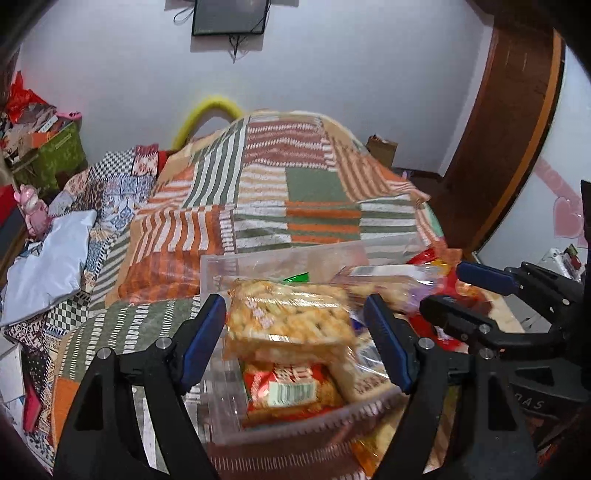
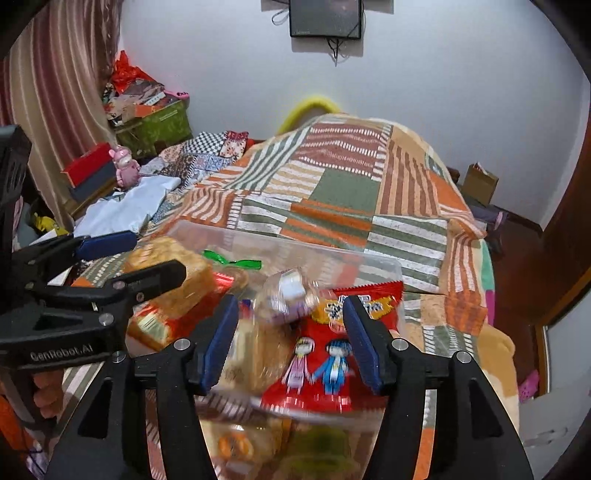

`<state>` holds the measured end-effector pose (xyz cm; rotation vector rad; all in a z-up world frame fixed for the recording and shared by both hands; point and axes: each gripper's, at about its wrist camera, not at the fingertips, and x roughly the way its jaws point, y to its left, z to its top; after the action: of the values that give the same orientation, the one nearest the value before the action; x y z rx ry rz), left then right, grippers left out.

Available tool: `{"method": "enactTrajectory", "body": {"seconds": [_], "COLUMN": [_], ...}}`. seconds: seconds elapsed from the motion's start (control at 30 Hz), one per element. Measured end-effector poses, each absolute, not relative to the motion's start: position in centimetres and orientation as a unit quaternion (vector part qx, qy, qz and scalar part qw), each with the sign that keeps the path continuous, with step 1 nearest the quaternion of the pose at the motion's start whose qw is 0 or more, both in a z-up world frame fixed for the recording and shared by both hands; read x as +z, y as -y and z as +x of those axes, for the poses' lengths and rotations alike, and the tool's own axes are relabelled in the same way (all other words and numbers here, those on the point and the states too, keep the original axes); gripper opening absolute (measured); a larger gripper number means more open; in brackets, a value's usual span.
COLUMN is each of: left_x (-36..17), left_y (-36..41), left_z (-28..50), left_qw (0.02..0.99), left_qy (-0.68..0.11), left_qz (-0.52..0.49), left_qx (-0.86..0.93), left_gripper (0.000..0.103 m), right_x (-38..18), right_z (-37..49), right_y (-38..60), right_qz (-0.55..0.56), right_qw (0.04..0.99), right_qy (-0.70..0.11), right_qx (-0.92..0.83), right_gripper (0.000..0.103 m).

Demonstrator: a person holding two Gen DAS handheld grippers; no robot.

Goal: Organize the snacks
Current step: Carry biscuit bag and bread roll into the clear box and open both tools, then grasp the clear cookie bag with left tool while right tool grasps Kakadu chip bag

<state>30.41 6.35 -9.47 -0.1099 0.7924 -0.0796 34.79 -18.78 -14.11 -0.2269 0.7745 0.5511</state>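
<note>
Two hand-held grippers over a clear box of snacks on a bed

The left hand-held gripper (image 1: 295, 332) stands wide, jaws either side of a rice-cracker pack (image 1: 291, 317) without pressing it. The right hand-held gripper (image 2: 291, 339) is parted, empty, above a red snack bag (image 2: 325, 354) and a blurred clear-wrapped snack (image 2: 288, 295). All lie in the clear plastic box (image 1: 236, 264) on the patchwork bedspread (image 1: 280, 184).

Wall: plain white (image 2: 461, 110), dark framed screen (image 2: 325, 18) hung high, cables dangling.
Bed: patchwork blanket (image 2: 332, 192), striped orange, green, brown.
Left: striped curtain (image 2: 55, 92), green box (image 2: 159, 125) of clutter.
Right: brown wooden door (image 1: 509, 129).
</note>
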Motion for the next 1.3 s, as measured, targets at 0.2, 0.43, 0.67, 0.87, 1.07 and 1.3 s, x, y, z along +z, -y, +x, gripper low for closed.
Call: {"method": "enactTrajectory", "body": {"seconds": [0.2, 0.43, 0.67, 0.87, 1.07, 1.3], "left_x": [-7.3, -7.3, -10.1, -12.8, -14.5, -16.4], "left_y": [-5.6, -4.8, -3.6, -2.7, -0.9, 0.2], "left_z": [27.0, 22.4, 18.4, 15.5, 14.0, 13.1], "left_qw": [0.927, 0.928, 0.915, 0.902, 0.894, 0.883], "left_qy": [-0.37, -0.368, -0.399, -0.426, -0.444, -0.465], "left_qz": [-0.043, -0.033, -0.03, -0.041, -0.027, -0.023], "left_qx": [-0.043, -0.042, -0.048, -0.05, -0.055, -0.053], "left_gripper": [0.077, 0.083, 0.084, 0.087, 0.088, 0.09], "right_x": [-12.2, -11.9, -14.1, -16.8, -19.0, -20.7], "right_z": [31.4, 28.0, 25.4, 24.1, 23.9, 23.7], "right_y": [20.7, 23.0, 26.3, 29.7, 32.7, 35.3], "right_qz": [-0.105, -0.108, -0.098, -0.086, -0.066, -0.049], "right_qw": [0.894, 0.903, 0.904, 0.902, 0.9, 0.899], "right_qy": [-0.344, -0.329, -0.345, -0.374, -0.399, -0.412], "right_qx": [0.266, 0.256, 0.233, 0.199, 0.165, 0.139], "right_gripper": [0.066, 0.067, 0.069, 0.069, 0.069, 0.085]}}
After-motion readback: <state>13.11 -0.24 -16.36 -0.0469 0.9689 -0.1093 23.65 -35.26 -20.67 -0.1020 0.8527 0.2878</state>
